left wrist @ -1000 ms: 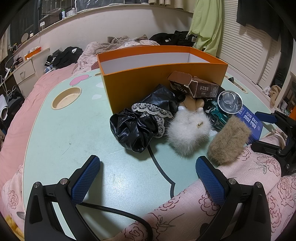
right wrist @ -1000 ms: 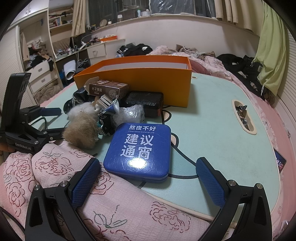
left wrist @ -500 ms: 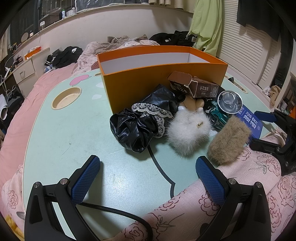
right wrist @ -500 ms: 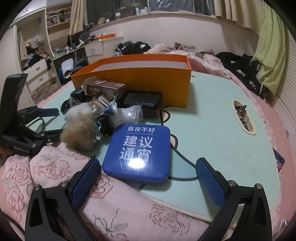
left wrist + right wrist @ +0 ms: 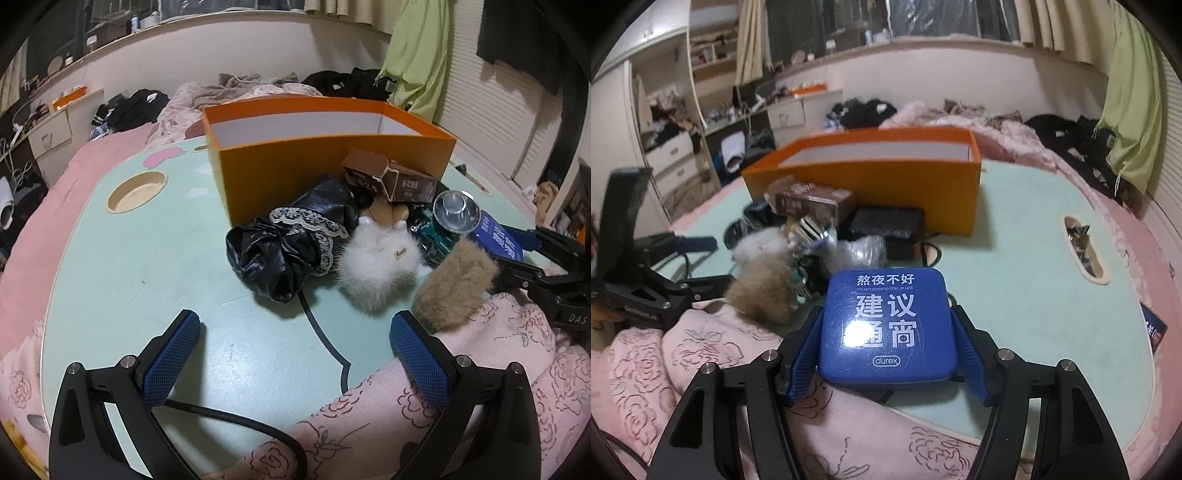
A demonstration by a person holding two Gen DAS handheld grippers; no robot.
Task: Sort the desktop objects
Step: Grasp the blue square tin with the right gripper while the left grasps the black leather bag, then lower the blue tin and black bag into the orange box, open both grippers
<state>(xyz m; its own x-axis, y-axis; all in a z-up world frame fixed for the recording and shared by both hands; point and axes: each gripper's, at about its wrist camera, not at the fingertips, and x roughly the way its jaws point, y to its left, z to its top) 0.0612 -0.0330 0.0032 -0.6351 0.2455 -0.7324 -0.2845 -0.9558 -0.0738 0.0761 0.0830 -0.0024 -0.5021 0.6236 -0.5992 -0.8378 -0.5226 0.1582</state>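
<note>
The right gripper (image 5: pixel 886 350) is closed on the blue tin (image 5: pixel 888 326) – pads on both sides – while the left gripper (image 5: pixel 295 354) is wide open, holding nothing, above the green table (image 5: pixel 147 266).

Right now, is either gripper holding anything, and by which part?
The right gripper clamps the blue tin by its left and right side edges. The left gripper is open, holding nothing.

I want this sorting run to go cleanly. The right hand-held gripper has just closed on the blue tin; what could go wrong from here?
The right hand-held gripper pinches the blue tin only by its smooth side edges, so it may slip or tilt when lifted. The way to the orange box passes over the brown furry item and a crinkled plastic packet, which a low carry could knock.
</note>
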